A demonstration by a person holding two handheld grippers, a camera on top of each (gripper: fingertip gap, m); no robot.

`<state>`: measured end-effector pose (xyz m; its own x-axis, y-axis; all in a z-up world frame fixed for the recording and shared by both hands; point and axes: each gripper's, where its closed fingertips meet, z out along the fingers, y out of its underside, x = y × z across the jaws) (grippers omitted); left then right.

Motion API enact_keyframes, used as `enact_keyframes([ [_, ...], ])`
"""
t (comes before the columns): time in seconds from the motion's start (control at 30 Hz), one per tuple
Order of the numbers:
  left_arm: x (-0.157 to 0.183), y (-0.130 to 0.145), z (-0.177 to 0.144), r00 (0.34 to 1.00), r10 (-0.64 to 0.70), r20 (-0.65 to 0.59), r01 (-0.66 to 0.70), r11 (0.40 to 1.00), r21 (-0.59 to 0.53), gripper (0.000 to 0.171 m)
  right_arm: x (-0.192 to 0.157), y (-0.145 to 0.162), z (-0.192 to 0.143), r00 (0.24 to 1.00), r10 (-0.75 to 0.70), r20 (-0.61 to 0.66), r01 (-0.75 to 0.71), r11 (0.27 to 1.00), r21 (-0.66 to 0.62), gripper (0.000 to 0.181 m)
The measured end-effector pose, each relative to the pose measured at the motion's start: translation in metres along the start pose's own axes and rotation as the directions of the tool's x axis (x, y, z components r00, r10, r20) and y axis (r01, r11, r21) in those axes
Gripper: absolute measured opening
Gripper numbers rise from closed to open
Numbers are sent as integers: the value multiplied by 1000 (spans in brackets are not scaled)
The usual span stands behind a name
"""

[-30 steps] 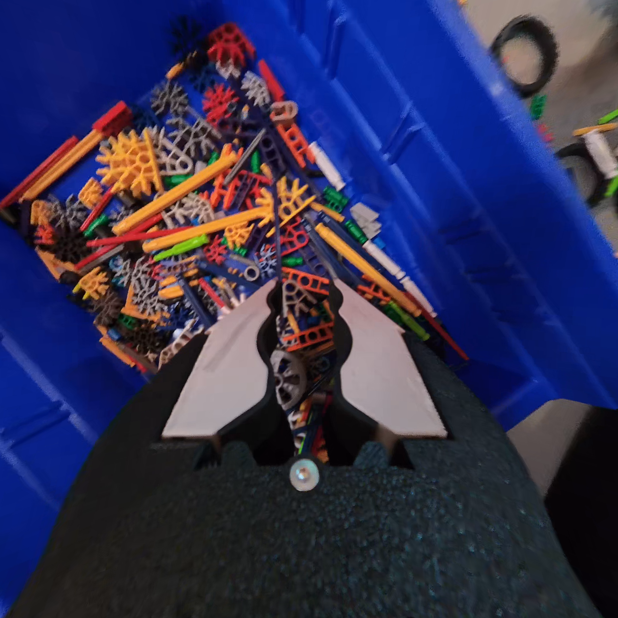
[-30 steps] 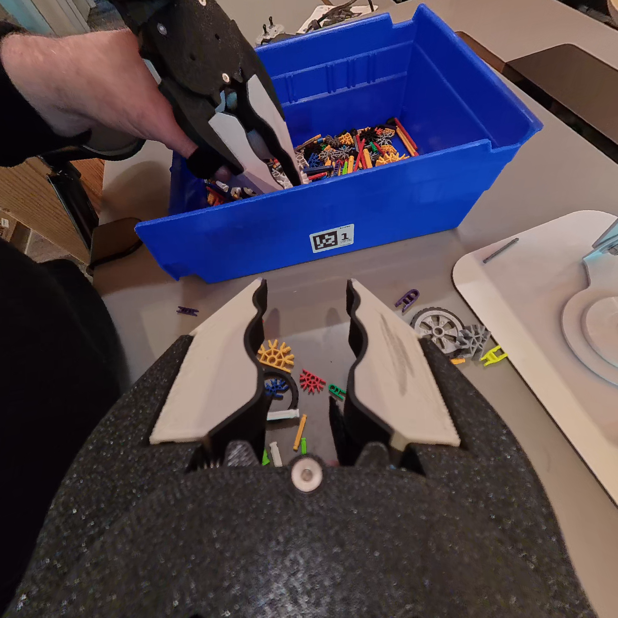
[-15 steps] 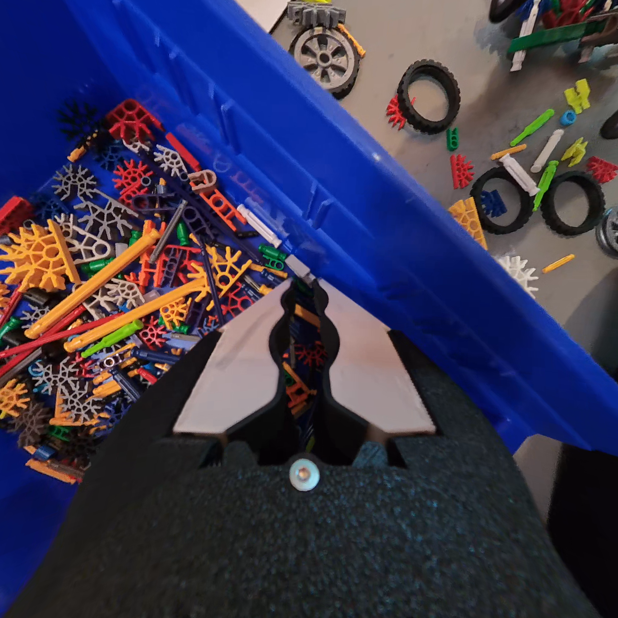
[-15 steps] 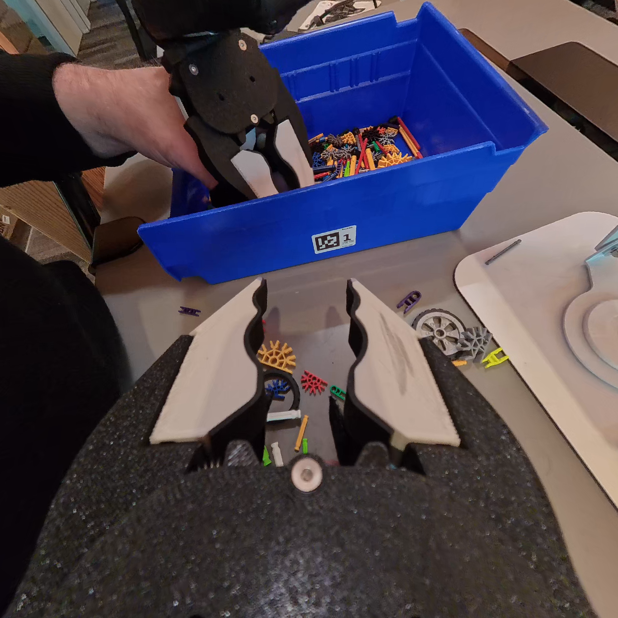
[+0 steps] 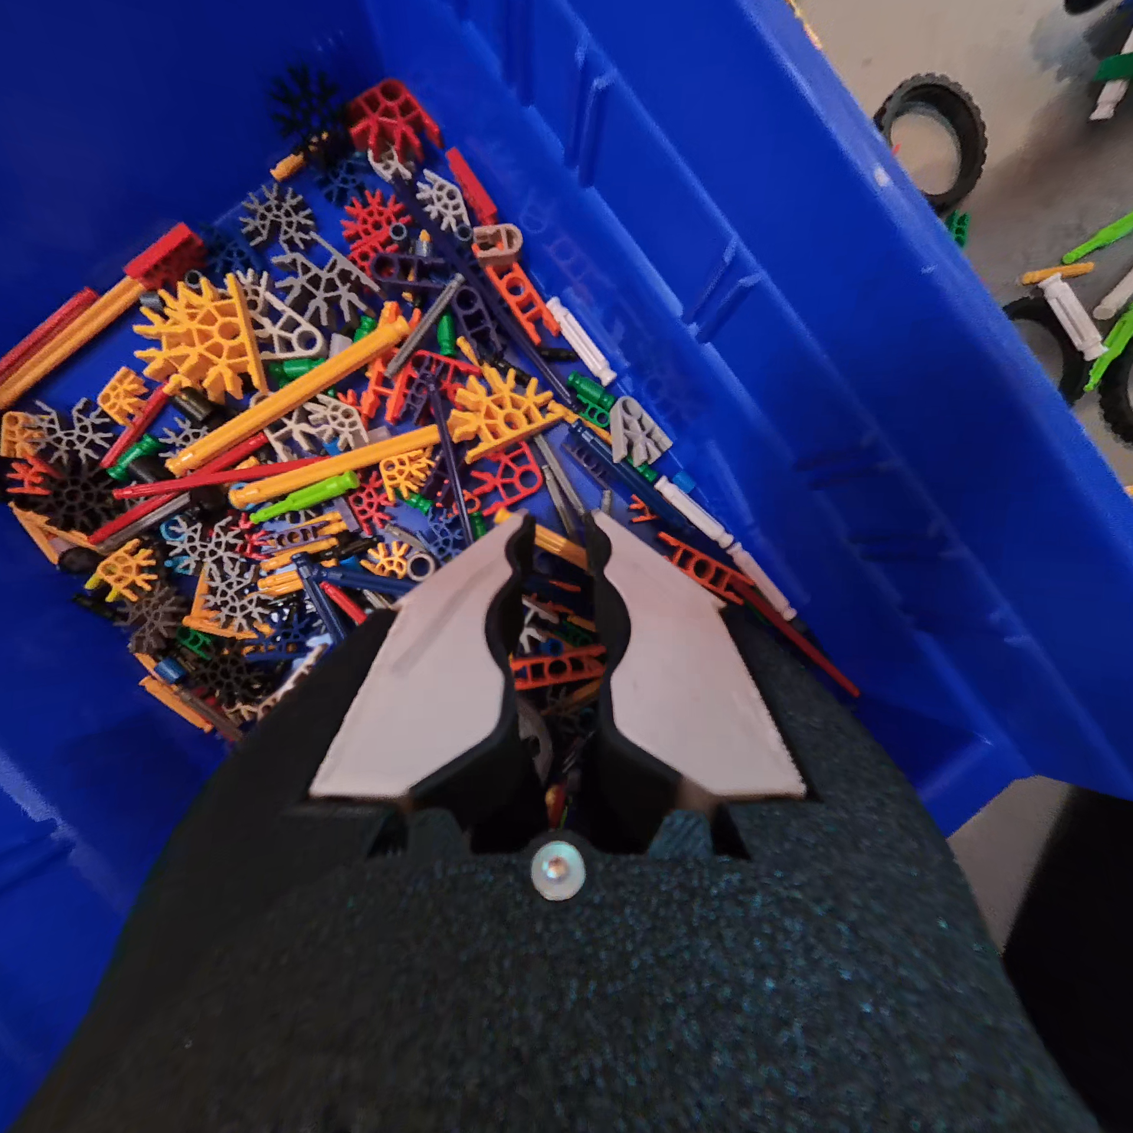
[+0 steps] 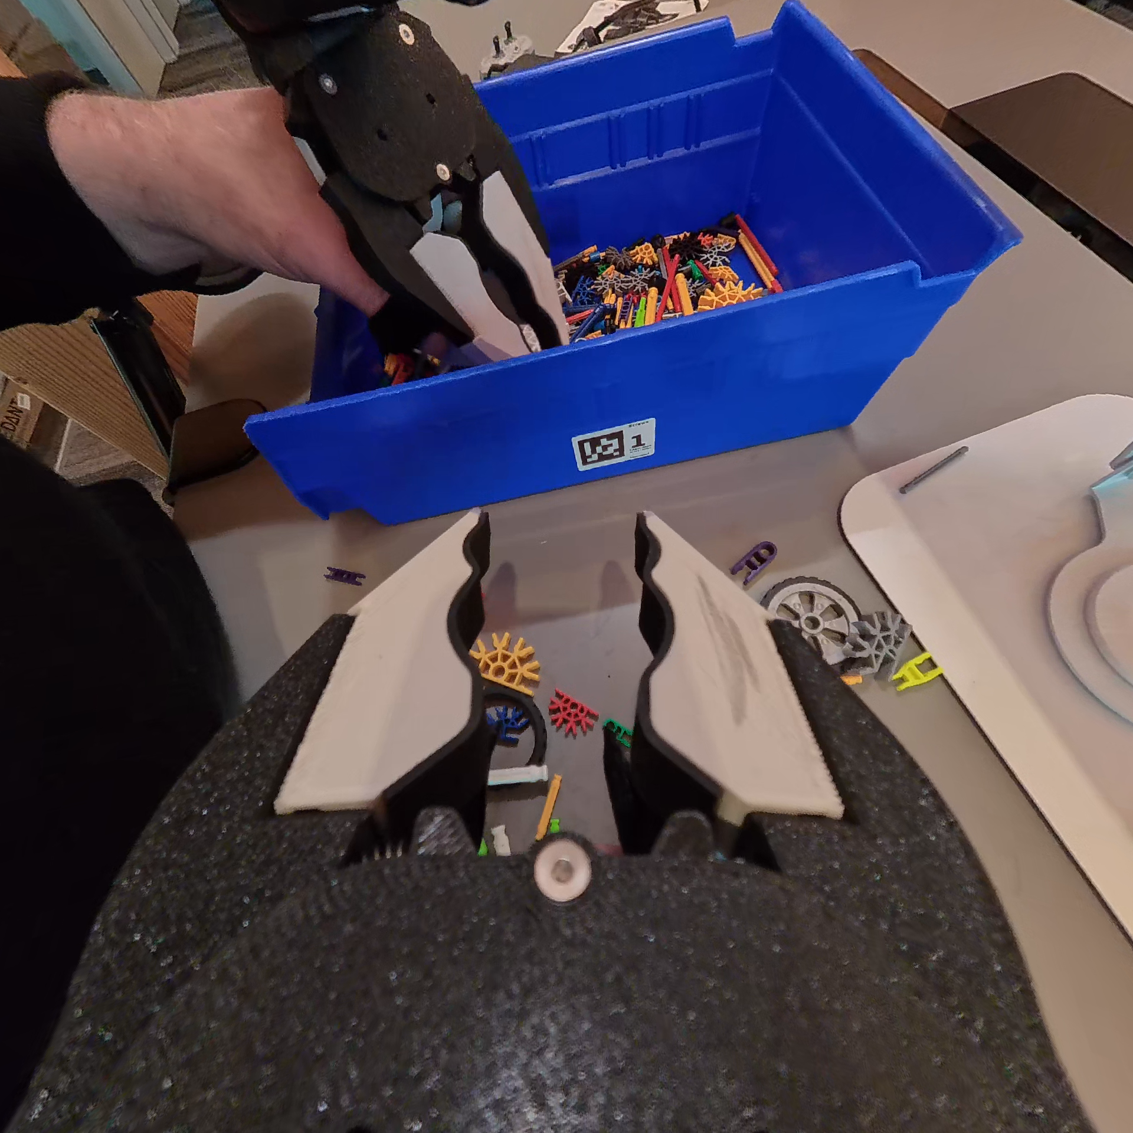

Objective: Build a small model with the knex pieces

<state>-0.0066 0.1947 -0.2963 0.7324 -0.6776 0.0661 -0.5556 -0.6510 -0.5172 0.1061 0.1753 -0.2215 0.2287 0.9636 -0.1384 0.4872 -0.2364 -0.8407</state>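
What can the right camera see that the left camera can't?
Only the right wrist view shows the right gripper, open above a yellow snowflake piece on the table, plus a grey wheel and a white board. Only the left wrist view shows a black tyre lying outside the bin. Both show the blue bin of building pieces and the left gripper inside it.

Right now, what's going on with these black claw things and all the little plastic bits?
A person holds a gripper in each hand. The left gripper is down inside the blue bin, open a little over the heap of construction-toy pieces, holding nothing. The right gripper hangs open and empty above loose pieces on the table.
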Motion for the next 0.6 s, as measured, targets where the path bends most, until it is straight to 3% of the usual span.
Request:
enact_keyframes([
  [0.23, -18, -14, 3, 999, 8, 49, -9, 1000, 19, 29, 0, -1, 1, 1000, -3, 0, 3, 1000, -1, 47],
  [0.4, -32, -29, 10, 998, -12, 55, 12, 1000, 6, 51, 0, 0, 0, 1000, -2, -3, 2, 1000, -1, 47],
  [0.6, -33, -47, 21, 995, -90, -31, 91, 995, 39, 62, 2, 1, -2, 1000, 6, -10, -5, 1000, 9, 47],
])
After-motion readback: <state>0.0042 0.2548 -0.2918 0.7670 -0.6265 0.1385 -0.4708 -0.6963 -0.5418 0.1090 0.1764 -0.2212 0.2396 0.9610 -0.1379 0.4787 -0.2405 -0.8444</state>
